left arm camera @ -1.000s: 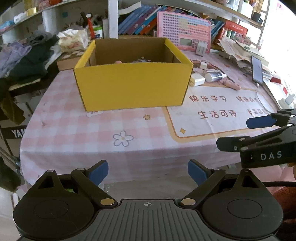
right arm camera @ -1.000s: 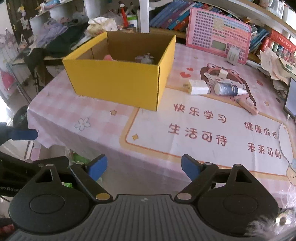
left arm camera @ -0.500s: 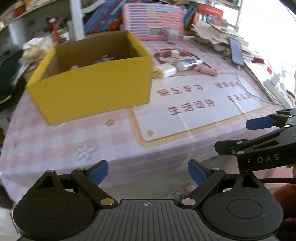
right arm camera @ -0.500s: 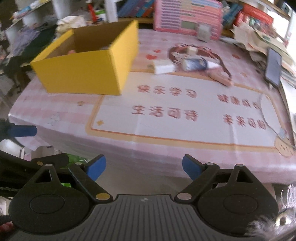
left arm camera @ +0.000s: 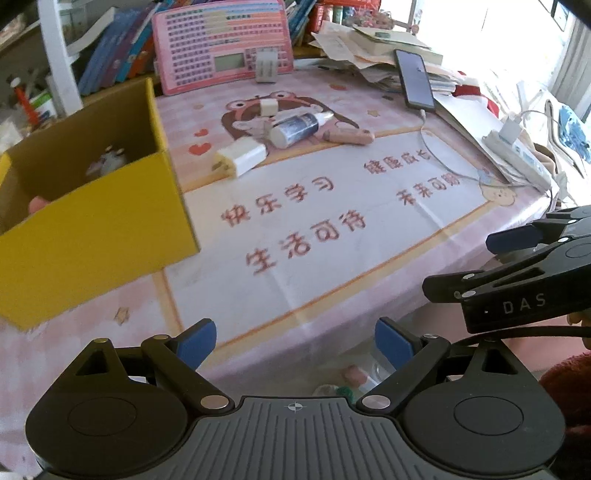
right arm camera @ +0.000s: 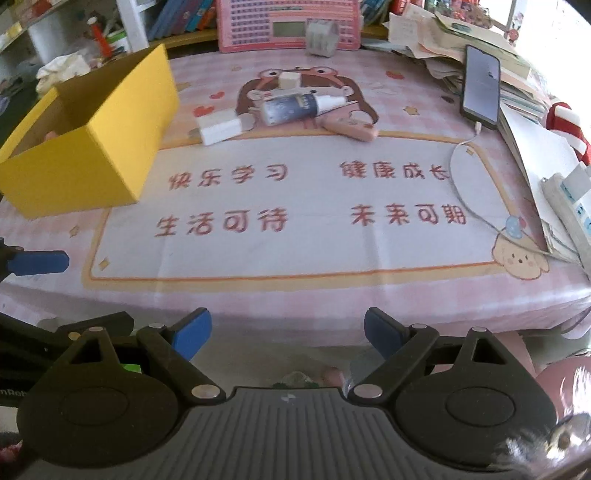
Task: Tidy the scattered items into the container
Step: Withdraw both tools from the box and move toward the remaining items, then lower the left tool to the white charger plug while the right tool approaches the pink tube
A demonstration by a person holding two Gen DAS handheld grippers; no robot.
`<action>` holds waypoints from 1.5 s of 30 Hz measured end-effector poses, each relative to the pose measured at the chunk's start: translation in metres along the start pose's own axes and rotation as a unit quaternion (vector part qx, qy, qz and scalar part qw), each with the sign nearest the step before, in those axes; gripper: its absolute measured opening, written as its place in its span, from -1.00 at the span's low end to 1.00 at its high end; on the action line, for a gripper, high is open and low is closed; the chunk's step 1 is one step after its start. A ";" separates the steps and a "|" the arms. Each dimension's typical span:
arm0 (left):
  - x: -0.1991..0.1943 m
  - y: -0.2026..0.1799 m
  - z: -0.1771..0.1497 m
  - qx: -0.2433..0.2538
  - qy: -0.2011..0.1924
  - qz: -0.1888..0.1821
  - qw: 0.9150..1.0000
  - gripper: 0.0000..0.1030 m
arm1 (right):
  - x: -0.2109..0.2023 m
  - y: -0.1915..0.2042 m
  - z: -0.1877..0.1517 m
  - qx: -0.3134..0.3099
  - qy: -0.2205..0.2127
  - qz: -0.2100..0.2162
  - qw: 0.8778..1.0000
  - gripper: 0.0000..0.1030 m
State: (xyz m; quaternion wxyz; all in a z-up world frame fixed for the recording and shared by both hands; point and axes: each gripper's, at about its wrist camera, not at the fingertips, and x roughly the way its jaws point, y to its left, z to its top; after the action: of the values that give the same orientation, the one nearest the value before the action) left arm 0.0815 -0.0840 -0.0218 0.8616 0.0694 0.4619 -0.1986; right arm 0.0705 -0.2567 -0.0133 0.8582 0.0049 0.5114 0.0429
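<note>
A yellow cardboard box [left arm camera: 92, 236] [right arm camera: 96, 140] stands on the left of the pink tablecloth, with a few small items inside. Right of it lie a white charger block [left arm camera: 242, 157] [right arm camera: 218, 131], a dark bottle with a white nozzle [left arm camera: 295, 127] [right arm camera: 291, 108], a pink oblong item [left arm camera: 349, 136] [right arm camera: 349, 129] and a small cream cube [left arm camera: 267, 108] [right arm camera: 289, 79]. My left gripper [left arm camera: 295, 341] hangs open at the table's near edge, nothing between its blue pads. My right gripper [right arm camera: 286, 332] is open and empty too, just off the near edge, far from the items.
A pink keyboard toy [right arm camera: 288, 24] leans at the back with a white adapter [right arm camera: 320, 32] before it. A phone [right arm camera: 480, 86] with cable, paper stacks and a power strip [right arm camera: 569, 206] crowd the right side. Books and shelves stand behind. The printed mat [right arm camera: 295, 229] lies between grippers and items.
Both views have swung right: the yellow box slid from centre to the left edge, and the scattered items and the phone came toward the middle. Both grippers stayed open.
</note>
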 end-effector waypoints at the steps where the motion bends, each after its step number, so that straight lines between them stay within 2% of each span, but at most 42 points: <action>1: 0.003 -0.001 0.005 0.001 -0.004 -0.002 1.000 0.84 | 0.002 -0.004 0.003 0.002 -0.001 -0.001 1.000 0.75; 6: 0.017 -0.010 0.031 0.019 -0.022 -0.007 1.000 0.84 | 0.012 -0.028 0.025 0.023 -0.012 -0.009 1.000 0.75; 11: 0.033 -0.015 0.057 0.042 -0.028 0.002 0.999 0.84 | 0.024 -0.052 0.056 0.041 -0.028 -0.012 0.999 0.74; 20: 0.066 -0.004 0.102 0.008 -0.035 0.043 0.998 0.81 | 0.051 -0.077 0.105 0.015 -0.046 0.011 0.999 0.66; 24: 0.079 -0.004 0.118 0.005 -0.040 0.063 0.997 0.80 | 0.071 -0.087 0.123 0.014 -0.040 0.027 0.999 0.33; 27: 0.088 -0.003 0.130 0.000 -0.039 0.082 0.996 0.80 | 0.085 -0.094 0.136 0.012 -0.037 0.042 0.998 0.20; 33: 0.111 -0.002 0.148 0.005 -0.026 0.124 0.992 0.72 | 0.108 -0.098 0.157 -0.023 -0.041 0.050 0.998 0.14; 35: 0.120 0.002 0.153 -0.007 -0.024 0.140 0.990 0.71 | 0.116 -0.098 0.161 -0.039 -0.043 0.051 0.997 0.13; 39: 0.136 0.017 0.162 -0.065 -0.025 0.168 0.983 0.67 | 0.130 -0.097 0.168 -0.062 -0.038 0.059 0.996 0.11; 42: 0.145 0.022 0.166 -0.079 -0.026 0.186 0.979 0.67 | 0.137 -0.098 0.172 -0.068 -0.036 0.065 0.995 0.10; 45: 0.154 0.026 0.167 -0.090 -0.013 0.188 0.978 0.67 | 0.142 -0.097 0.175 -0.084 -0.037 0.063 0.994 0.10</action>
State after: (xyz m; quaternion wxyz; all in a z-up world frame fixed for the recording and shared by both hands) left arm 0.2965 -0.1535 -0.0565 0.8923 0.0749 0.4451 0.0085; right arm 0.2979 -0.3361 -0.0601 0.8693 -0.0332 0.4730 0.1396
